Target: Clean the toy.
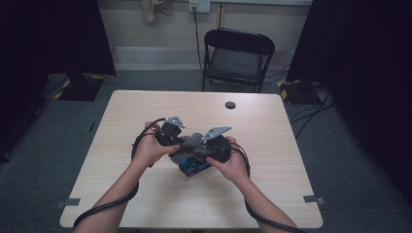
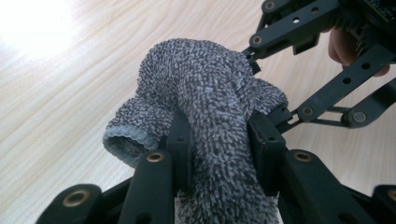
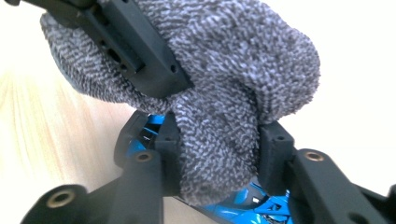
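Grey terry cloth (image 2: pixel 210 93), a fuzzy speckled rag with a pale stitched hem, is pinched by both tools at once above the middle of the light wooden table (image 1: pixel 272 194). In the left gripper view the left gripper (image 2: pixel 219 144) has its two black jaws pressed in on a thick fold of the cloth, which bulges up between them and spills over to the left, where the hem curls; the right gripper's linkage reaches in from the upper right of that view and touches the far side of the bundle. In the right gripper view the right gripper (image 3: pixel 219 154) likewise clamps a hanging lobe of the cloth (image 3: pixel 233 79) between its jaws, while one black jaw of the other tool bites into the cloth from the upper left. Beneath the cloth in that view lies a bright blue toy car (image 3: pixel 243 205), mostly covered by the fabric and the jaws, so little more than a glossy blue body and dark trim can be made out. From the high view the left gripper (image 1: pixel 180 141) and right gripper (image 1: pixel 201 148) meet nose to nose, the cloth (image 1: pixel 193 141) a small grey lump between them and the blue car (image 1: pixel 193 167) just below on the tabletop, partly hidden by the person's right hand (image 1: pixel 233 165). Whether the cloth touches the car cannot be told
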`<state>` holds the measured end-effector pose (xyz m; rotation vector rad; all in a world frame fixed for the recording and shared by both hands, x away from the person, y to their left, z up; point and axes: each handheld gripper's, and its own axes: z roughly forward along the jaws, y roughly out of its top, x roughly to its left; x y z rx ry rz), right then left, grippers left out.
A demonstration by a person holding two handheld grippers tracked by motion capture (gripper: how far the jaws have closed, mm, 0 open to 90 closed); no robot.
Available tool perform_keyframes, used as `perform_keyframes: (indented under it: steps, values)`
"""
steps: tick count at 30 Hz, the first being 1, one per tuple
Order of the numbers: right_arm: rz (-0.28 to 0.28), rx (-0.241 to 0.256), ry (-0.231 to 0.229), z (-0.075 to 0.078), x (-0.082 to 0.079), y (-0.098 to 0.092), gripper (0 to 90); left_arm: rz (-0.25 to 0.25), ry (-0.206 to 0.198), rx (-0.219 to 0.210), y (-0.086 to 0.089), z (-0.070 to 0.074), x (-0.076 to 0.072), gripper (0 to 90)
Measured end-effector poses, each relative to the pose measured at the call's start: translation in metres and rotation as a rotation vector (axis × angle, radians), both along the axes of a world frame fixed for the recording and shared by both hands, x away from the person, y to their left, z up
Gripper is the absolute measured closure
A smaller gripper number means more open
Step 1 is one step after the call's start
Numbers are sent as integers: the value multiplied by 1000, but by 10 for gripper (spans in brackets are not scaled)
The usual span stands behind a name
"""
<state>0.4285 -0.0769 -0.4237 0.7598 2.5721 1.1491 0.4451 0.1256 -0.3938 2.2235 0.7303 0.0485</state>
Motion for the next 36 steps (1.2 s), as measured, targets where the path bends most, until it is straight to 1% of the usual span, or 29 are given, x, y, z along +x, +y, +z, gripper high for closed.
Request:
perform_keyframes:
  steps: [3, 4, 6, 7, 10, 12, 14, 15, 17, 18, 20, 22, 24, 26, 31, 33, 35, 36]
  values:
    - [-9, 11, 10, 1, 1, -2, 640, 8, -23, -12, 0, 0, 0, 623]
    - [-15, 16, 10, 2, 1, -3, 649, 15, -35, -19, 0, 0, 0, 592]
    - [-29, 32, 20, 4, 2, -6, 661, 23, -43, -35, 1, 1, 1, 552]
    - [-38, 42, 20, 4, 3, -8, 666, 20, -65, -40, 2, 1, 1, 535]
    - [-65, 43, 15, 6, 4, -13, 677, 26, -111, -23, 5, 3, 1, 418]
    - [-87, 43, 18, 7, 7, -18, 678, 45, -133, -12, 7, 4, 1, 331]
    - [-108, 50, 17, 8, 10, -23, 678, 56, -156, 6, 10, 5, 1, 265]
    - [-120, 48, 16, 8, 11, -27, 678, 55, -160, 10, 11, 5, 1, 245]
    - [-142, 50, 19, 9, 15, -33, 678, 65, -164, 11, 15, 4, 0, 229]
    - [-155, 44, 20, 9, 17, -37, 678, 64, -166, 15, 17, 3, 0, 216]
    - [-165, 41, 16, 9, 18, -43, 677, 72, -155, 11, 20, 1, -1, 208]
    - [-178, 37, 10, 9, 19, -49, 677, 76, -156, 9, 21, -3, -2, 205]
    - [-194, 35, 7, 9, 20, -56, 677, 71, -142, 13, 20, -8, -4, 197]
    - [-209, 33, 6, 7, 21, -64, 677, 55, -134, 25, 17, -13, -5, 194]
    - [-249, 43, 2, 4, 22, -81, 675, 31, -97, 14, 4, -26, -8, 193]
    - [-263, 48, 8, 2, 22, -88, 675, 13, -88, 31, -4, -32, -7, 193]
    - [-277, 43, 8, 1, 22, -94, 675, -1, -79, 47, -11, -38, -7, 195]
    - [-282, 45, 7, 0, 22, -97, 675, -6, -81, 48, -14, -40, -6, 192]
